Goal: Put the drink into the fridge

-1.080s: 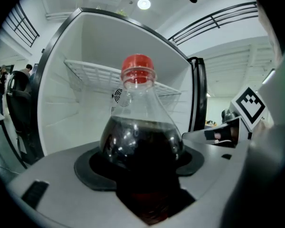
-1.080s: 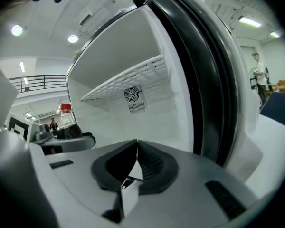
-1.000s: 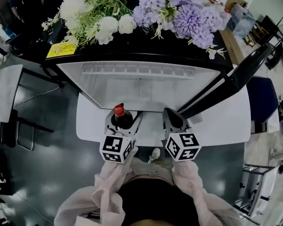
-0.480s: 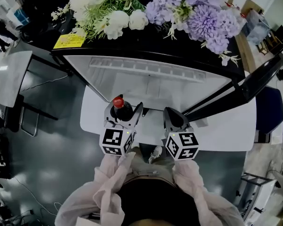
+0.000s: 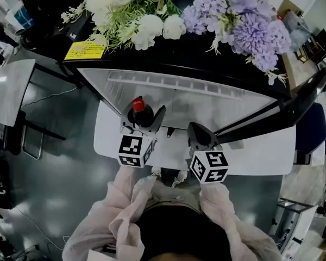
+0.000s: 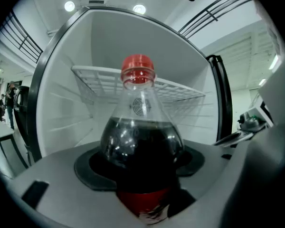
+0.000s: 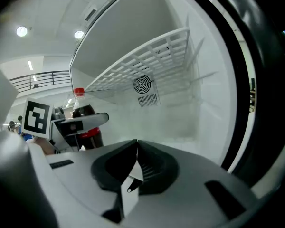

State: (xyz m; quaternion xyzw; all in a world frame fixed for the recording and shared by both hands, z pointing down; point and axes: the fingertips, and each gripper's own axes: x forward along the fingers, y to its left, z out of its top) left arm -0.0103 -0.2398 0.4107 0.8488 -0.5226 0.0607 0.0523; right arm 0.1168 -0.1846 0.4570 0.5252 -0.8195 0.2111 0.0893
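Left fingers (image 6: 52, 175) clamp bottle (image 6: 141, 141) body, centre frame; right fingers (image 7: 180, 184) closed together, empty. Looks full: likely heavy, slick. Grip body, not neck.

Pale-pink fabric sleeves (image 5: 124, 211) hang loose at six o'clock. The grey plastic left gripper (image 5: 143, 115) and right gripper (image 5: 194, 129) each bear a white cube with black square markers (image 5: 135, 150).

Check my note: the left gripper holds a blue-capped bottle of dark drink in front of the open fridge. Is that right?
Not quite. The cap is red, not blue, as the left gripper view shows. The rest holds: the left gripper holds the bottle of dark drink in front of the open fridge.
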